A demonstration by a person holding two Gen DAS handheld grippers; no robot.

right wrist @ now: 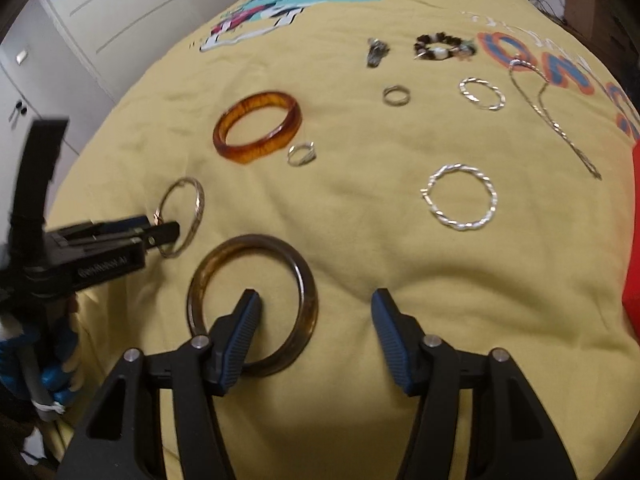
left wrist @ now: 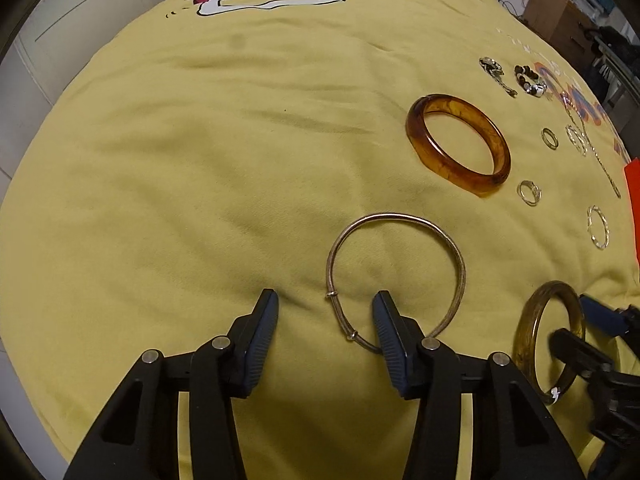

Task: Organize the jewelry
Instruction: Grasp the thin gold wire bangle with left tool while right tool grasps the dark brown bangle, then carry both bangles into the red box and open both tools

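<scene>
**Both grippers straddle bangle rims on the yellow cover**

While the jewelry lies spread over the yellow printed bedcover (left wrist: 160, 200), the left gripper (left wrist: 325, 304) stands with its jaws apart over the near edge of the thin silver bangle (left wrist: 394, 276). Its right finger sits inside the ring and its left finger outside, so the wire rim with its two small knots runs between the pads; neither pad presses it. In the right wrist view, the right gripper (right wrist: 316, 304) is likewise spread, its left finger inside the dark brown bangle (right wrist: 253, 304) and its right finger well outside on bare cloth, the rim's right side between them, not clamped.

Farther up the cover lies the amber bangle (right wrist: 258, 126), flat and apart from both grippers. Just beside it is a small silver ring (right wrist: 302, 154). To the right rest a twisted silver hoop (right wrist: 460, 196), a smaller twisted hoop (right wrist: 482, 94), a plain ring (right wrist: 396, 95), a silver chain (right wrist: 554, 120) and a beaded bracelet (right wrist: 440, 46).
</scene>
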